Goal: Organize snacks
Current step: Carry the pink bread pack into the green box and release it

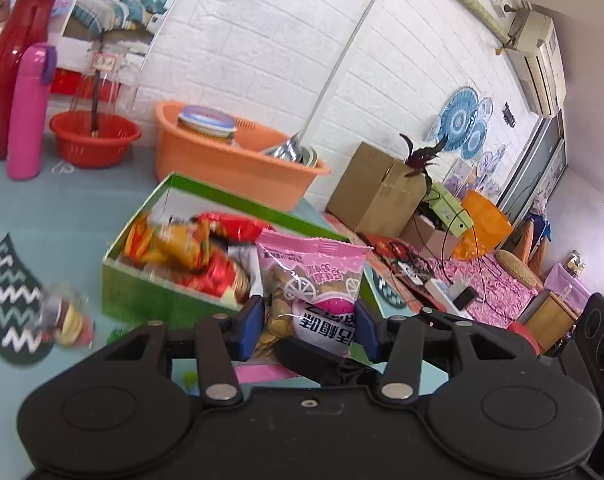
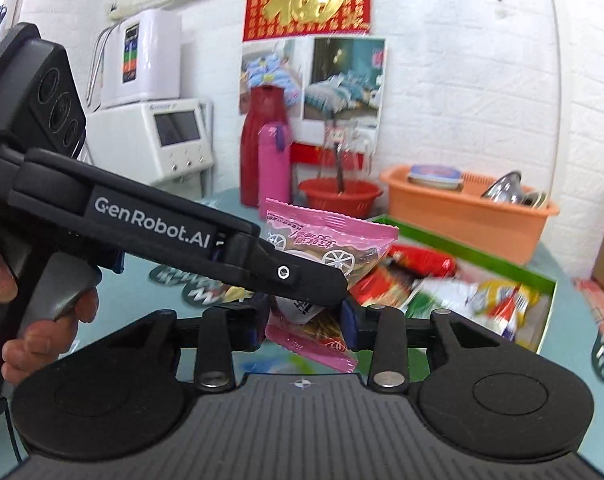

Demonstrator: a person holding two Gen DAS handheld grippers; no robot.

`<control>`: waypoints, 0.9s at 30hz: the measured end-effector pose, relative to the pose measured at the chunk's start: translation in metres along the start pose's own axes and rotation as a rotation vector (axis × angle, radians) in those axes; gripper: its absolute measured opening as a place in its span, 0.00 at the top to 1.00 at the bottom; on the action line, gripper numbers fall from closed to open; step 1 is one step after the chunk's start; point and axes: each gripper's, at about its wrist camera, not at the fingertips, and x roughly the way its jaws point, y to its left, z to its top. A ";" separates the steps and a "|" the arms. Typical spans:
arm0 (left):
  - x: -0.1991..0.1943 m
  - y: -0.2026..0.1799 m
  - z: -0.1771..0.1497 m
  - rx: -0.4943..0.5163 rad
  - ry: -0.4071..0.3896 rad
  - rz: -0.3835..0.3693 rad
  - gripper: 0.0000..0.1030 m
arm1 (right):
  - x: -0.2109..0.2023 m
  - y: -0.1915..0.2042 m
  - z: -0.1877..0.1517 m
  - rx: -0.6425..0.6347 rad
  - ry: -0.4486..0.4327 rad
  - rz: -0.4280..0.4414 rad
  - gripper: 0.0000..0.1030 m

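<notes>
Both tools grip the same pink snack bag (image 1: 314,292): left tool (image 1: 308,328) has its blue pads pressed on the bag's two sides, right tool (image 2: 304,326) pinches the bag's lower end. Bag is held up in the air, just in front of the green box (image 1: 141,292), which is full of mixed snack packets and sits on the light blue surface (image 1: 61,208). One loose snack packet (image 1: 67,318) lies blurred on the surface left of the box; orange basin (image 1: 229,168) sits behind the box.
</notes>
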 end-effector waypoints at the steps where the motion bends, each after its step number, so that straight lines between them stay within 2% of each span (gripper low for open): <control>1: 0.005 0.001 0.006 0.008 -0.006 -0.003 0.22 | 0.003 -0.005 0.003 0.000 -0.012 -0.008 0.39; 7: 0.037 0.011 0.029 0.026 -0.011 -0.003 0.22 | 0.029 -0.032 0.016 0.018 -0.043 -0.031 0.39; 13: 0.065 0.031 0.037 0.012 0.021 0.004 0.21 | 0.053 -0.049 0.015 0.045 -0.023 -0.036 0.39; 15: 0.076 0.035 0.037 0.020 0.040 0.024 0.18 | 0.061 -0.054 0.012 0.060 -0.012 -0.036 0.39; 16: 0.081 0.038 0.036 0.023 0.054 0.043 0.12 | 0.067 -0.056 0.010 0.066 0.000 -0.038 0.38; 17: 0.084 0.040 0.034 0.021 0.059 0.069 0.00 | 0.075 -0.058 0.008 0.068 0.024 -0.051 0.32; 18: 0.085 0.043 0.031 0.019 0.058 0.091 0.00 | 0.080 -0.059 0.006 0.065 0.045 -0.078 0.27; 20: 0.081 0.048 0.027 0.010 0.045 0.101 0.00 | 0.086 -0.060 -0.001 0.050 0.069 -0.156 0.03; 24: 0.071 0.055 0.026 -0.012 0.046 0.110 0.00 | 0.083 -0.065 -0.008 0.068 0.075 -0.162 0.03; 27: 0.054 0.051 0.027 -0.031 0.030 0.089 0.00 | 0.070 -0.061 -0.004 0.071 0.057 -0.159 0.03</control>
